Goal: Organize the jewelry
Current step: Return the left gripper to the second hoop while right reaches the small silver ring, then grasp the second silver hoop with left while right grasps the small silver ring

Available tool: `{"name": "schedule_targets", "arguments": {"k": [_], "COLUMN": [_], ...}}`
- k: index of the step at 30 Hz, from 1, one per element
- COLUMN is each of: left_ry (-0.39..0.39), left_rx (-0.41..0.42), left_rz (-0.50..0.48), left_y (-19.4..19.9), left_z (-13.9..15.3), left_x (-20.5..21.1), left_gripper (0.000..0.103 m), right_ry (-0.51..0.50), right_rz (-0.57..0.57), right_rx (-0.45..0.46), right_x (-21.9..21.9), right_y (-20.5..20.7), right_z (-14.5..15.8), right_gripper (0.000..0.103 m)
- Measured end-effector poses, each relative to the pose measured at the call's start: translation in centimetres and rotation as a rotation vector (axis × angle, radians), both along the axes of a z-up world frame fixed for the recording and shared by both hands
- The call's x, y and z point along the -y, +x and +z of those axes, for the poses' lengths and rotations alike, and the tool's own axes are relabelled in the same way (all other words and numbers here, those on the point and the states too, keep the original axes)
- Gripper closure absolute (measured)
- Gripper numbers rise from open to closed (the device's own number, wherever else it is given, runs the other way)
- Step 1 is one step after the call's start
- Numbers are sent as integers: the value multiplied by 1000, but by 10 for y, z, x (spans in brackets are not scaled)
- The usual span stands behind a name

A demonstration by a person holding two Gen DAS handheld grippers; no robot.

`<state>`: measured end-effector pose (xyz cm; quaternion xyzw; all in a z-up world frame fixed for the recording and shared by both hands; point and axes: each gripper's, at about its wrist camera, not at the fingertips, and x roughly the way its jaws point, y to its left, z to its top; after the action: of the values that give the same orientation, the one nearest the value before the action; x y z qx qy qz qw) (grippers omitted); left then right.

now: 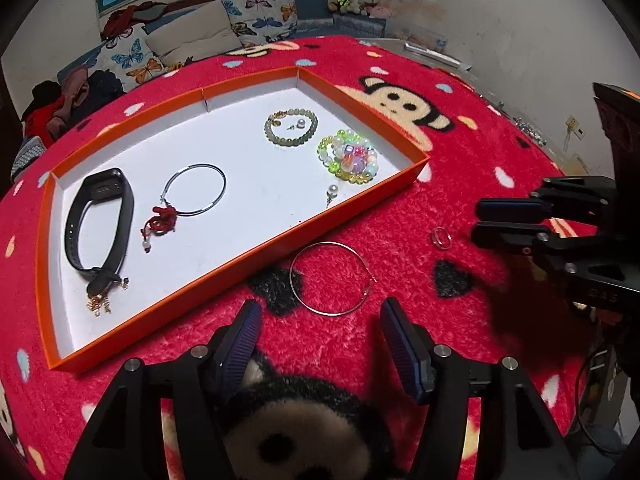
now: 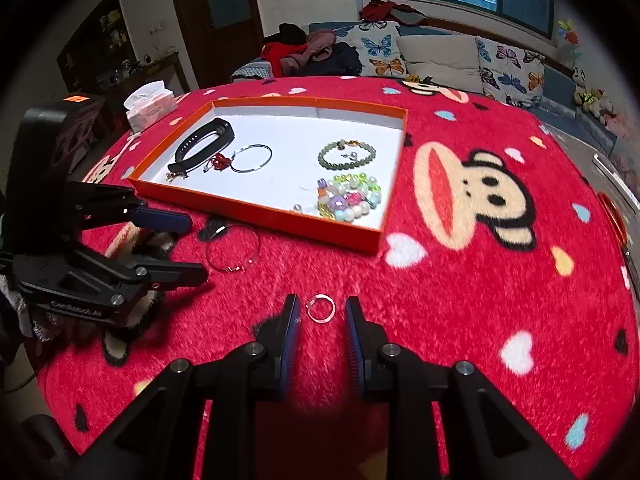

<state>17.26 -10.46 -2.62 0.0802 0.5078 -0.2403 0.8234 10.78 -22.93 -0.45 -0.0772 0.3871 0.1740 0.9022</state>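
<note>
An orange tray (image 1: pixel 248 80) with a white floor holds a black fitness band (image 1: pixel 100 216), a thin bangle with a red charm (image 1: pixel 196 196), a green bead bracelet (image 1: pixel 291 127), colourful bead bracelets (image 1: pixel 349 156) and a pearl earring (image 1: pixel 332 192). In front of the tray a plain silver bangle (image 1: pixel 330 278) lies on the red cloth. My left gripper (image 1: pixel 320 306) is open just behind it and holds nothing. A small ring (image 2: pixel 320 308) lies on the cloth between the fingertips of my right gripper (image 2: pixel 322 302), whose pads stand clear of it on both sides.
The red monkey-print cloth (image 2: pixel 480 280) covers the whole table. A tissue pack (image 2: pixel 150 106) sits at the far left edge behind the tray (image 2: pixel 256 204). A sofa with butterfly cushions (image 2: pixel 440 56) runs behind the table. My left gripper (image 2: pixel 196 246) is at the left, by the silver bangle (image 2: pixel 233 252).
</note>
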Motion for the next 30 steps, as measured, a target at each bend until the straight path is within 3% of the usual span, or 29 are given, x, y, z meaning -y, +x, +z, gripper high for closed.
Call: {"name": "schedule_targets", "arguments": {"k": [21, 30], "left_ry": [74, 67], "left_rx": [93, 109], "left_rz": [-140, -148], "left_y": [7, 4], "left_z": [-11, -11], "left_x": [26, 28], "left_gripper": [38, 49], "right_ry": [32, 12], "right_rz": [-18, 23], "right_rx": [-28, -34], "right_x": [12, 1], "right_y": [6, 4], "right_z": [-13, -15], "right_gripper": [78, 78]}}
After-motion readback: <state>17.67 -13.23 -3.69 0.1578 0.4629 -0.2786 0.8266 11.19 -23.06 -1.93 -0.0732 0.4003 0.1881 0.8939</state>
